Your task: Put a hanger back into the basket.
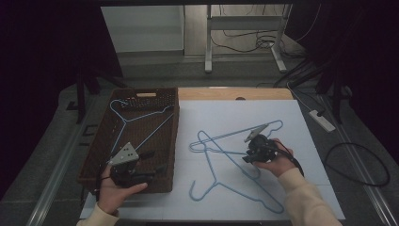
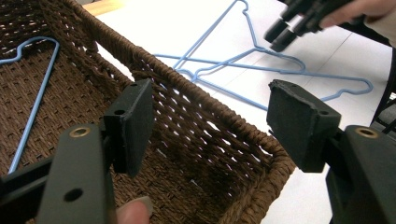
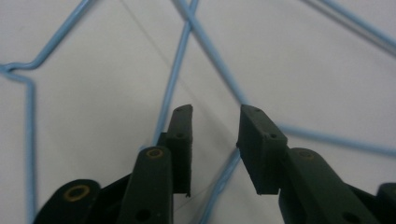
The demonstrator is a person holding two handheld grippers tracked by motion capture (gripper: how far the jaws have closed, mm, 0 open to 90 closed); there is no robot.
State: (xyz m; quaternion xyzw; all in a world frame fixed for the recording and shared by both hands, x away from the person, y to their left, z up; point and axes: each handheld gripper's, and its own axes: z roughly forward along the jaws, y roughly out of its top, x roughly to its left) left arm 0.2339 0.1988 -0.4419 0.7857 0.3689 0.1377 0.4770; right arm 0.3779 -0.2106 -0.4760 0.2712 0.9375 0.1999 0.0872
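Note:
A brown wicker basket [image 1: 175,136] stands at the left of the white sheet, and one blue wire hanger [image 1: 136,117] lies inside it. Two more blue hangers [image 1: 221,137] lie crossed on the sheet, right of the basket. My left gripper [image 1: 153,162] hovers open over the basket's near right corner, with nothing between its jaws [image 2: 210,112]. My right gripper [image 1: 248,154] is low over the crossed hangers. Its jaws [image 3: 215,116] stand a little apart, and blue hanger wire [image 3: 177,70] runs under and between them, unclamped.
The white sheet [image 1: 306,155] covers the table, with a wooden strip [image 1: 235,93] at the far edge. A power strip [image 1: 322,120] and cables lie on the floor to the right. Desk legs [image 1: 208,42] stand behind the table.

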